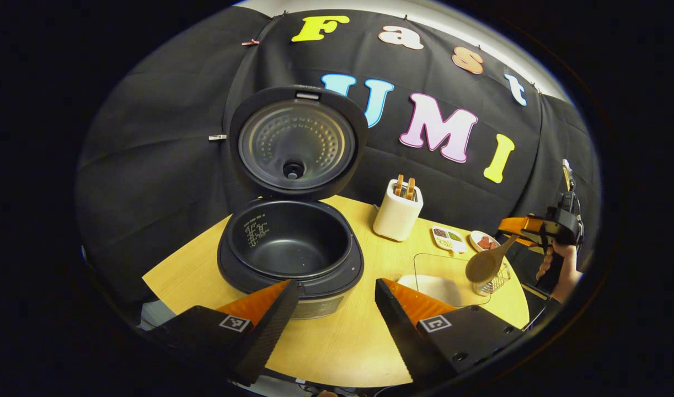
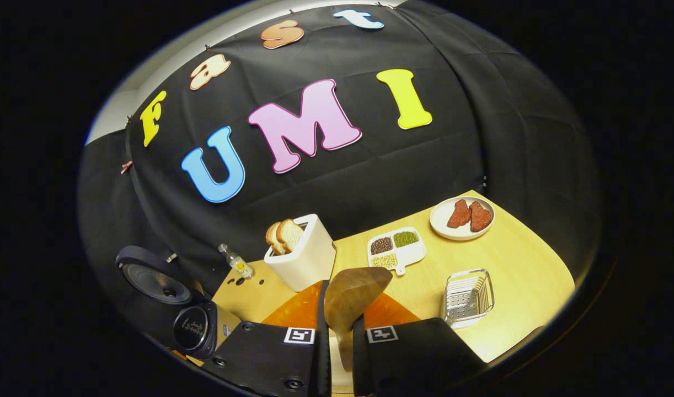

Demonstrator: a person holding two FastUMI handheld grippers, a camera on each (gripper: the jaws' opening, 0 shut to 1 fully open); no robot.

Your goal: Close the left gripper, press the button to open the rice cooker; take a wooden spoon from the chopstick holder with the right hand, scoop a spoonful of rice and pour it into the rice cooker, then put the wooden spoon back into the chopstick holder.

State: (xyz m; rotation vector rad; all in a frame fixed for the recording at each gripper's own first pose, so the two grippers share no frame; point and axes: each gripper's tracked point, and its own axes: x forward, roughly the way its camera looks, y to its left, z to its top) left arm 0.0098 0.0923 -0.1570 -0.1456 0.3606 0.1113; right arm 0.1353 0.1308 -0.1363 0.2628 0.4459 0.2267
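Note:
The black rice cooker (image 1: 290, 248) stands open on the wooden table, its lid (image 1: 295, 143) raised and the inner pot dark inside. My left gripper (image 1: 332, 309) hovers open just in front of it, nothing between its fingers. The white chopstick holder (image 1: 397, 212) with wooden handles stands behind and to the right. At the far right, my right gripper (image 1: 538, 229), held by a hand, is shut on the wooden spoon (image 1: 487, 263), whose bowl hangs above a clear container of white rice (image 1: 444, 281). In the right gripper view the spoon (image 2: 352, 295) sticks up between the shut fingers of the right gripper (image 2: 341, 331).
A divided dish of grains (image 2: 396, 249), a plate of red pieces (image 2: 461, 217) and a small wire basket (image 2: 468, 298) lie on the table's right side. A small bottle (image 2: 236, 262) stands by the holder (image 2: 304, 253). The cooker (image 2: 166, 289) shows at lower left.

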